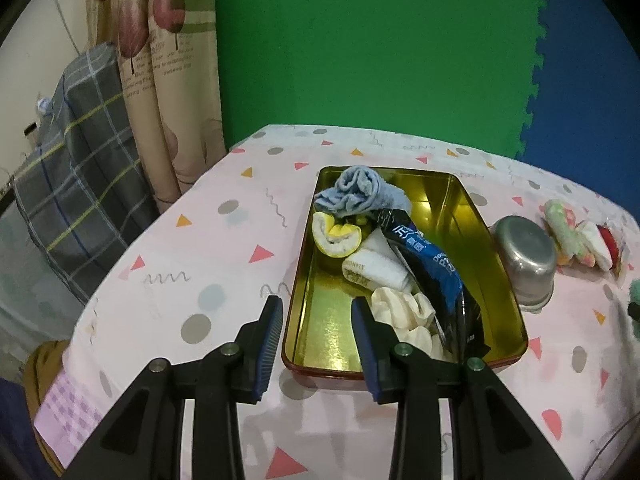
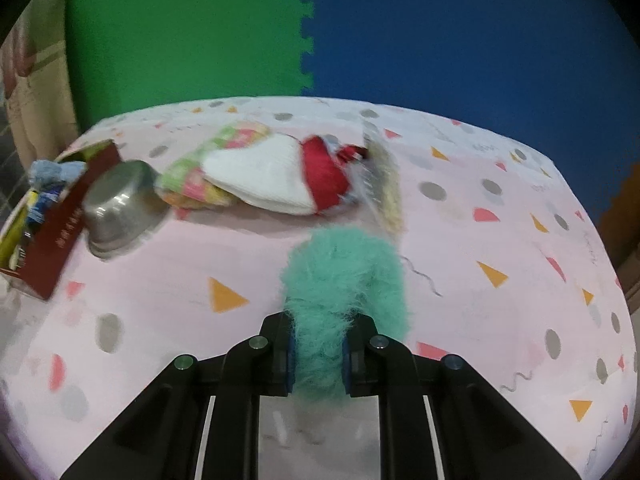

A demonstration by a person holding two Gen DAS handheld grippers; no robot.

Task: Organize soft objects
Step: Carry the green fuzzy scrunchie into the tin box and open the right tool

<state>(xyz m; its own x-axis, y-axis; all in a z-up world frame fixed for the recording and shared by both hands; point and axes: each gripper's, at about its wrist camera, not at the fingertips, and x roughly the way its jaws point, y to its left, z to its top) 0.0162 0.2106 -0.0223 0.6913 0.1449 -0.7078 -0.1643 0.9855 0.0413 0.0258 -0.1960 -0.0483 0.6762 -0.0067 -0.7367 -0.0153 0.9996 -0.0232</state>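
Left gripper (image 1: 316, 322) fingers spread and empty above near end of gold tin (image 1: 500, 280), 1 blue towel (image 1: 356, 194) inside — right gripper (image 2: 318, 344) fingers clamped on teal fluffy item (image 2: 344, 276), over pink tablecloth (image 2: 160, 280).

Gold rectangular metal tin (image 1: 486, 236): glossy, mirror-bright inside. Rolled blue terry cloth (image 1: 356, 192) at its far end, nappy. Glossy black-and-blue plastic packet (image 1: 432, 276) lies inside it. Just right of the tin, upturned steel bowl (image 1: 526, 262), dull brushed sheen. Teal fluffy fur piece (image 2: 344, 276), long-haired. Pink patterned cloth over desk (image 1: 208, 248), matt.
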